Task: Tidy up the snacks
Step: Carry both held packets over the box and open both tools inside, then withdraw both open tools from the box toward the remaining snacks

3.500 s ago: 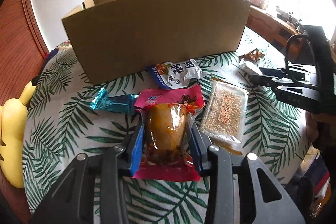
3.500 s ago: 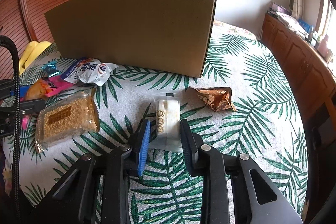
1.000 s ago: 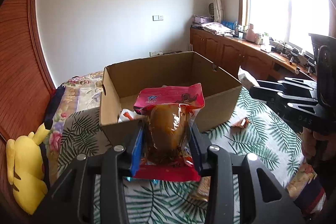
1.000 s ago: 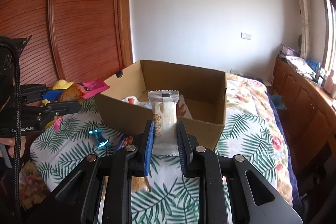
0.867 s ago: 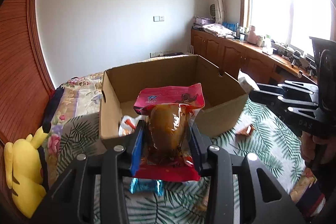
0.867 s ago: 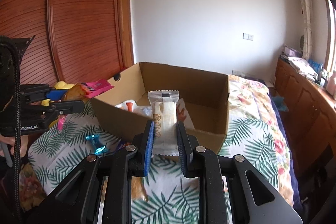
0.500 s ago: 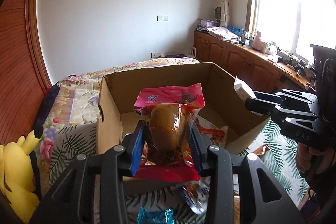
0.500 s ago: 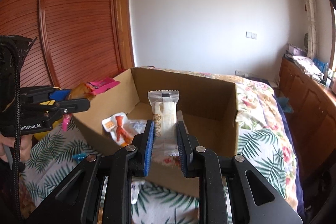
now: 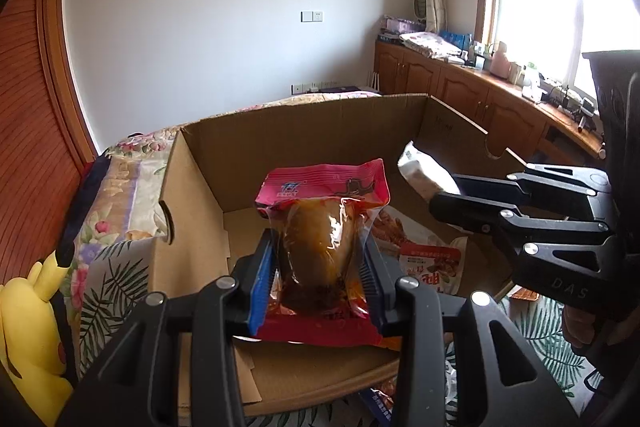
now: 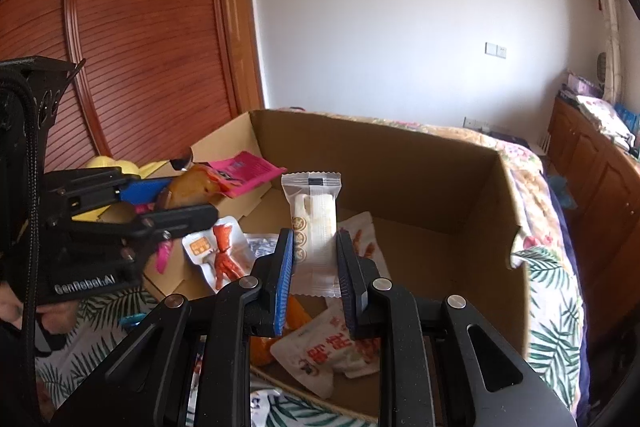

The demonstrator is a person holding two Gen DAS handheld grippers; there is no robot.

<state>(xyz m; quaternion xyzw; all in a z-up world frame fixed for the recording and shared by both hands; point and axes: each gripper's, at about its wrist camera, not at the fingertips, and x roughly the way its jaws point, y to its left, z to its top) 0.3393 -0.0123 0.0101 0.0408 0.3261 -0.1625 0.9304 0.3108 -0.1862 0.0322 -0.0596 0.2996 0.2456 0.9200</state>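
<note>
My left gripper (image 9: 318, 273) is shut on a pink packet with a brown snack (image 9: 322, 239) and holds it above the open cardboard box (image 9: 192, 195). My right gripper (image 10: 314, 275) is shut on a white wrapped snack bar (image 10: 314, 227), also held above the box (image 10: 460, 179). Each gripper shows in the other's view: the right gripper (image 9: 434, 195) on the right, the left gripper (image 10: 168, 203) on the left. Several snack packets lie on the box floor, among them a white and red one (image 9: 430, 263) and one with an orange figure (image 10: 220, 251).
A yellow plush toy (image 9: 28, 327) sits at the left on the leaf-print cloth (image 9: 112, 291). Loose packets lie on the cloth in front of the box (image 10: 264, 403). Wooden cabinets (image 9: 460, 87) and a window stand at the right.
Both grippers have lifted their snacks off the cloth, moved forward and now hold them over the open box, whose inside has come into view.
</note>
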